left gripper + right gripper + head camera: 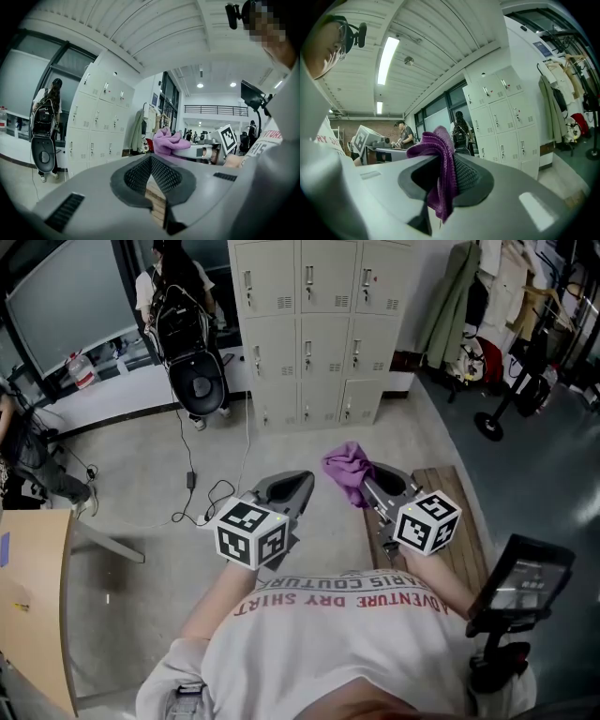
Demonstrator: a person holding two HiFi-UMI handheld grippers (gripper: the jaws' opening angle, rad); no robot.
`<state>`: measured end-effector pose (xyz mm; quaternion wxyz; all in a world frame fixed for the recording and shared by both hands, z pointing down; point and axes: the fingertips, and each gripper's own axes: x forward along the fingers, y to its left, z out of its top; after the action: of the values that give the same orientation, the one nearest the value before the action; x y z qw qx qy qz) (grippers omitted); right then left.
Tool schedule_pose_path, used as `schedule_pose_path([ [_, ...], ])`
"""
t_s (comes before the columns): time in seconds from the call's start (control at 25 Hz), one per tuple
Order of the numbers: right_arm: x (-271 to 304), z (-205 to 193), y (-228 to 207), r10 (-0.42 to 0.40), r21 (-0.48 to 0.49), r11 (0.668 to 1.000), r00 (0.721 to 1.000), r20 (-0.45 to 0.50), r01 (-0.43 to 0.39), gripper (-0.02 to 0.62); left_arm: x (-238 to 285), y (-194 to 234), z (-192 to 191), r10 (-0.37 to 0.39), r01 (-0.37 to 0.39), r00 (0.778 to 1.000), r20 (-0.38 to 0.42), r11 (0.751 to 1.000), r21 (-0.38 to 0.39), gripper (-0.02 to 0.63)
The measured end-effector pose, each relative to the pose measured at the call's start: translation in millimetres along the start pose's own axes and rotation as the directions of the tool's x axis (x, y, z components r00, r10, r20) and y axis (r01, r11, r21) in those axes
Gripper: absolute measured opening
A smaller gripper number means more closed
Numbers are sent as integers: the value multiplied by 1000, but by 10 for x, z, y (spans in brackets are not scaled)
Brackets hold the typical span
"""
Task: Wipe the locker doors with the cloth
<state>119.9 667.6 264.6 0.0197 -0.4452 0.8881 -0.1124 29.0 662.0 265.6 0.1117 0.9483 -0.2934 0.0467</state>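
The right tool (367, 482) is clamped on the purple cloth (347, 468). Its jaws pinch a fold near the middle, with a bunch of fabric sticking out past the tips and a tail hanging below them. The left tool (298, 486), just beside it on the left, has its jaws together with nothing between them. The locker doors (314, 324) stand well ahead of both tools, across an open stretch of floor, and the cloth touches none of them. This looks like the carrying step: the cloth is in grip and wiping has not yet begun. The next move calls for walking up to the doors and raising the right tool so the bunched end of the cloth presses flat on one, probably a top one. Then it can stroke across, minding the handles and vent slots, which may snag the fabric.
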Motion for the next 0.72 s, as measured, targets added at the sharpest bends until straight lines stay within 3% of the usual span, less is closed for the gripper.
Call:
schedule_pose_path([
  [0.4,373,-22,-355,57,20,998,998,10,-58,71,346,347,5,20,-19,1000,10,999,-26,2],
  [0.72,1486,-41,-1262,121,77,990,992,-20,-119,71,1119,1476,65,106,-107,994,-24,991,-76,2],
])
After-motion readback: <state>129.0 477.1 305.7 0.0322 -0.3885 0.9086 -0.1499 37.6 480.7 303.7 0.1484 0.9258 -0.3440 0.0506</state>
